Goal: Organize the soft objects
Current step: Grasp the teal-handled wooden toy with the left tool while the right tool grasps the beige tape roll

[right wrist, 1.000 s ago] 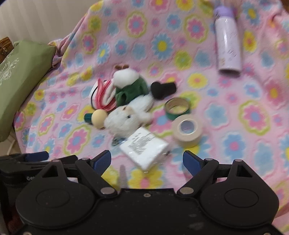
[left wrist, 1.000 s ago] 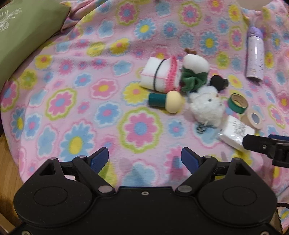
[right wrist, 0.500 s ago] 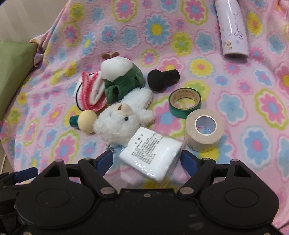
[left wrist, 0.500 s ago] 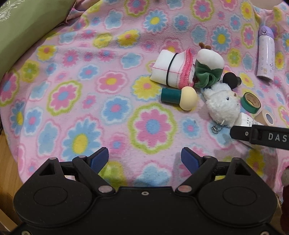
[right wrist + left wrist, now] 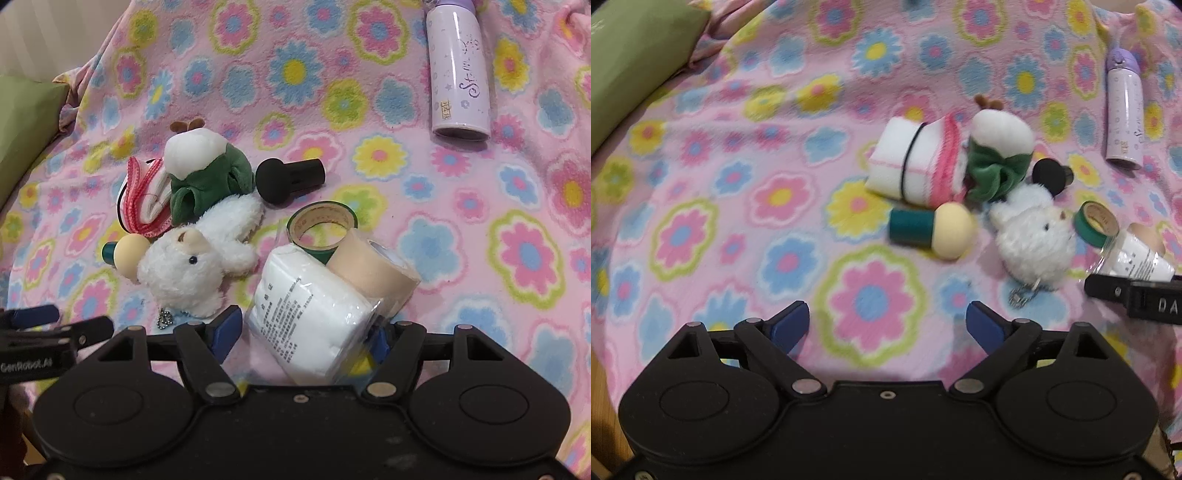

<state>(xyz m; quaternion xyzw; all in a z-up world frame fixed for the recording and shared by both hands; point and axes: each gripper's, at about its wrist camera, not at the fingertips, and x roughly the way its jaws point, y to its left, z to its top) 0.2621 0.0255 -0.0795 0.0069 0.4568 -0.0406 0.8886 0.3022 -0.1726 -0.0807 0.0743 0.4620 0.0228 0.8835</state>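
Where flowered pink blanket point(image 5: 775, 155) spreads, green cushion point(image 5: 631, 55)

Flowered pink blanket point(image 5: 775, 155), plush toys point(image 5: 192, 269), tape rolls point(image 5: 321, 229), lilac bottle point(image 5: 458, 70), green cushion point(image 5: 631, 62)

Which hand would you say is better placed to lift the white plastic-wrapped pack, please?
The right. The right tool has just been closing around the white plastic-wrapped pack, which sits between its blue pads. The left tool is open over bare floral blanket, with nothing between its pads.
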